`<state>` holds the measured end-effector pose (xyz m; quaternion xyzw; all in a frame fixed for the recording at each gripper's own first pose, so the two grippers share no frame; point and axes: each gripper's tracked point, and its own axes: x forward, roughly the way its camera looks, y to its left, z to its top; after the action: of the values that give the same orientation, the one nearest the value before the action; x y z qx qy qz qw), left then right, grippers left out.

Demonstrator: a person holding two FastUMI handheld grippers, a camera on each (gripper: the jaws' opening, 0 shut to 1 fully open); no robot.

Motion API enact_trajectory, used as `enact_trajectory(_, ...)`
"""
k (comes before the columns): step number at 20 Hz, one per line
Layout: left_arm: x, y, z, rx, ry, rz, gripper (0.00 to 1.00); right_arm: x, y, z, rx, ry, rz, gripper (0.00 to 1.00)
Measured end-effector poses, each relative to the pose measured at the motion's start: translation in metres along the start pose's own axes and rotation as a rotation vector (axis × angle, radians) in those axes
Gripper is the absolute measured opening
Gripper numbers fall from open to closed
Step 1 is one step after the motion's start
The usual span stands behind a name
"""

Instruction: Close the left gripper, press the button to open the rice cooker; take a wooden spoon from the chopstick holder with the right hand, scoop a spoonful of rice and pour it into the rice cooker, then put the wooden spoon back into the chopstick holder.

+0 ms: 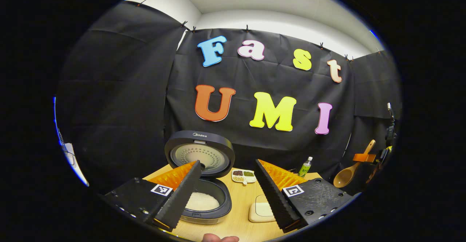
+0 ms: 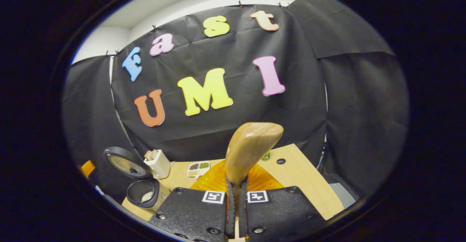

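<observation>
Above the tabletop [image 2: 291, 176], right tongs [image 2: 236, 194] clamp the wooden spoon [image 2: 251, 151], bowl up.
Rice cooker [image 1: 202, 183] open at 7 o'clock; left tongs [image 1: 227, 191] agape. Judged next: scoop rice.

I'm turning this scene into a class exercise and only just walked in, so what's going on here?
A person is working a rice cooker with two handheld grippers. The cooker's lid stands open and white rice lies in the pot. The right gripper is shut on the wooden spoon, held in the air above the table, bowl end up. The left gripper hovers open near the cooker, holding nothing. The spoon has not gone back into the chopstick holder.
</observation>
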<state>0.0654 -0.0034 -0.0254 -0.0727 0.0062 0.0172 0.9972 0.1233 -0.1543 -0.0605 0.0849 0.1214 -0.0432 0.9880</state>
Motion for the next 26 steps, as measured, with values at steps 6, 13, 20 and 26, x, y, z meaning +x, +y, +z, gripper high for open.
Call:
enact_trajectory(6,0.009,-0.011,-0.001,0.019,0.029,0.009,0.95,0.041,-0.044,-0.017,0.044,0.049,-0.041,0.09)
enact_trajectory(13,0.018,-0.006,0.008,0.031,0.068,0.074,0.95,0.111,-0.071,-0.075,0.049,0.142,-0.051,0.09)
enact_trajectory(20,0.02,0.024,0.015,0.066,0.095,0.176,0.95,0.164,-0.097,-0.123,0.017,0.183,-0.06,0.11)
enact_trajectory(26,0.02,0.027,0.022,0.058,0.084,0.208,0.95,0.193,-0.108,-0.167,0.029,0.249,-0.07,0.13)
